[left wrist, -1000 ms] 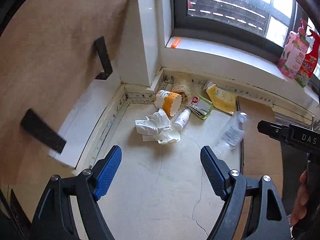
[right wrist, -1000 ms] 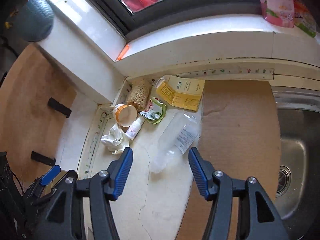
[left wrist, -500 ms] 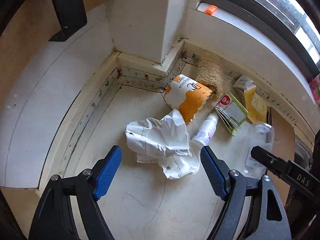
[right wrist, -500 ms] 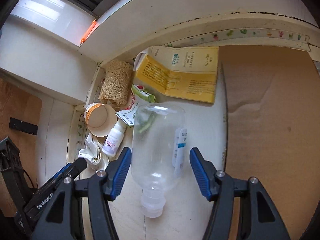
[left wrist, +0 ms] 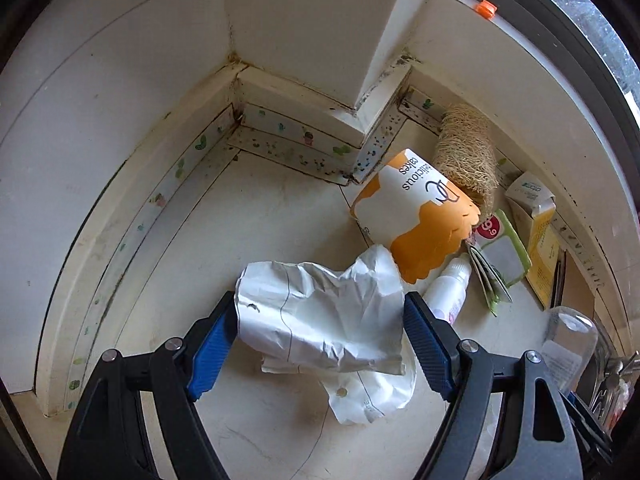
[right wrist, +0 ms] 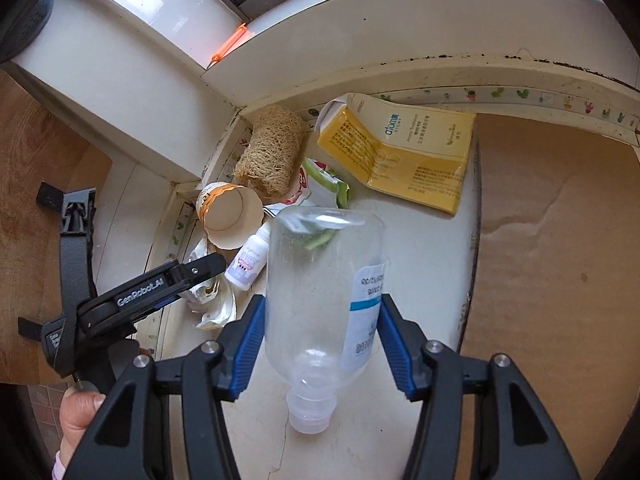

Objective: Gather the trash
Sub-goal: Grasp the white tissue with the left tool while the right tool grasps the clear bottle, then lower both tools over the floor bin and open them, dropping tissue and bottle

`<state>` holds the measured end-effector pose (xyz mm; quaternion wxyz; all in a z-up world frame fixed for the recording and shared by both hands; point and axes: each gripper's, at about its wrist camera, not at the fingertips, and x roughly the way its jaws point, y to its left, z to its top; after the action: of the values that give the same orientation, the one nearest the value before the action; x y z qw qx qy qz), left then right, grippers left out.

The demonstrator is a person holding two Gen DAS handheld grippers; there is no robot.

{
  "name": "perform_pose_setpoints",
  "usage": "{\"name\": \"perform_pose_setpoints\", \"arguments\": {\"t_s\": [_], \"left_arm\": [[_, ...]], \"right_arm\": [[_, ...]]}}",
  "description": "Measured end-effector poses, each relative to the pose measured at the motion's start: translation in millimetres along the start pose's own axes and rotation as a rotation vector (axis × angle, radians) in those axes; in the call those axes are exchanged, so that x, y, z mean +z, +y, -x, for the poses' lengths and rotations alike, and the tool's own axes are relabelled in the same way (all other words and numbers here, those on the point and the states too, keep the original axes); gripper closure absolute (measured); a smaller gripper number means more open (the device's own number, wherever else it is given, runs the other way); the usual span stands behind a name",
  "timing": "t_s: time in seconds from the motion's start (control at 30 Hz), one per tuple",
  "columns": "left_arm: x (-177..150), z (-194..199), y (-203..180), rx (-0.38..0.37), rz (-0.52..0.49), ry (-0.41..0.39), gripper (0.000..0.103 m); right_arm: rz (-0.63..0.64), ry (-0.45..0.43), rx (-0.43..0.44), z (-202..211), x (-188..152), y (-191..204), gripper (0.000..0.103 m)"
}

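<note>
A crumpled white wrapper (left wrist: 304, 288) lies on the pale counter, and my left gripper (left wrist: 320, 320) stands open astride it, blue pads beside its two edges. A clear plastic bottle (right wrist: 316, 264) lies on its side, neck toward the camera. My right gripper (right wrist: 320, 320) is closing on it, and both pads meet its sides. That bottle (left wrist: 570, 336) also shows at the lower right of the left wrist view. An orange-and-white paper cup (left wrist: 420, 220) and a small white bottle (left wrist: 448, 288) lie just beyond the wrapper.
A loofah (left wrist: 468, 156), a green packet (left wrist: 500, 252) and a flattened yellow carton (right wrist: 400, 152) crowd the corner under the window sill. Brown cardboard (right wrist: 560, 240) covers the counter to the right. A hand (right wrist: 78, 412) holds the left gripper's handle.
My left gripper has dropped and swung in over the white wrapper, which now sits between its pads. The right gripper has sunk onto the clear bottle, and its pads have come against it.
</note>
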<state>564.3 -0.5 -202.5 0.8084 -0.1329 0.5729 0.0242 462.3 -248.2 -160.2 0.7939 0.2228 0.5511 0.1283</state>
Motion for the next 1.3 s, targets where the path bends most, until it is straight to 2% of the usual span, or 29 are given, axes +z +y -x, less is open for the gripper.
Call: {"name": "perform_pose_setpoints", "arguments": {"t_s": [0.13, 0.2, 0.37, 0.53, 0.7, 0.83, 0.87, 0.97, 1.3], "left_arm": [[0.5, -5.2, -1.8, 0.018, 0.012, -0.024, 0.025], [-0.3, -4.8, -5.2, 0.033, -0.001, -0.037, 0.031], [-8.5, 1.7, -17.0, 0.066, -0.041, -0.077, 0.037], [-22.3, 14.7, -30.1, 0.083, -0.087, -0.09, 0.043], [-42.3, 40.7, -41.4, 0.087, -0.146, -0.088, 0.043], [-69.8, 80.4, -51.3, 0.062, -0.19, -0.105, 0.043], [-72.3, 98.3, -36.7, 0.06, -0.203, -0.111, 0.043], [-104.7, 133.9, -29.4, 0.041, -0.248, -0.124, 0.043], [-226.5, 244.6, 13.5, -0.04, -0.381, -0.173, 0.043]], "right_arm": [[0.006, 0.004, 0.012, 3.3, -3.9, -0.3, 0.047], [0.01, 0.006, 0.013, 4.8, -6.3, -0.7, 0.048], [0.012, 0.008, 0.022, 4.9, -10.7, -0.8, 0.048], [0.012, 0.01, 0.042, 11.7, -18.0, -0.5, 0.048], [0.004, -0.005, 0.068, 31.2, -30.9, 4.4, 0.048], [-0.006, -0.031, 0.096, 60.2, -47.4, 11.4, 0.048], [-0.002, -0.043, 0.1, 69.3, -53.6, 14.3, 0.048], [0.005, -0.079, 0.107, 94.3, -74.4, 23.4, 0.048], [0.003, -0.243, 0.097, 192.9, -190.7, 66.1, 0.048]]}}
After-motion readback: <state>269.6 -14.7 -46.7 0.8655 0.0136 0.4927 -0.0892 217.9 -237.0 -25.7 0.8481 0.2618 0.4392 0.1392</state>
